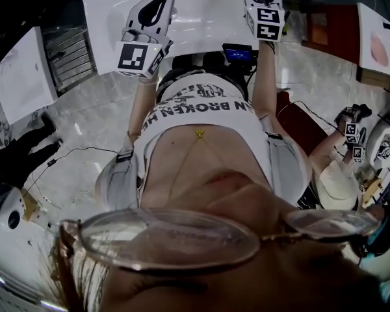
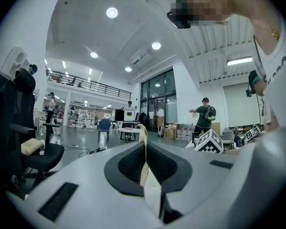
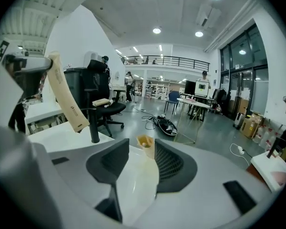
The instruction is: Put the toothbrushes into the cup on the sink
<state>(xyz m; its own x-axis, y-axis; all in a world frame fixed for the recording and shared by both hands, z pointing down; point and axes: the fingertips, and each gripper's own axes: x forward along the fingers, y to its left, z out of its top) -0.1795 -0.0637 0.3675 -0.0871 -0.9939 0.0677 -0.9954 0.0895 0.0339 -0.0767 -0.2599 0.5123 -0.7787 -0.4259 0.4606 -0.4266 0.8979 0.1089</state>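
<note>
Now: left claw clamps toothbrush; right claw gapes empty near cup. Bring toothbrush over cup, lower it upright

Bright ceiling lights, fisheye warp, dk corners.

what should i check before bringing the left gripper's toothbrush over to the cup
1. Left gripper grip on the toothbrush: ok. The jaws are shut on it and it sticks up between the pads.
2. Right gripper free: ok. The jaws are apart and nothing is pressed between them.
3. Cup upright on the sink: ok. Its mouth faces up, just ahead of the right gripper's tips.
4. Room in the cup: cannot tell. Something pale shows inside.
5. Faucet out of the path: cannot tell. In the right gripper view it stands left of the cup, under the held toothbrush.
</note>
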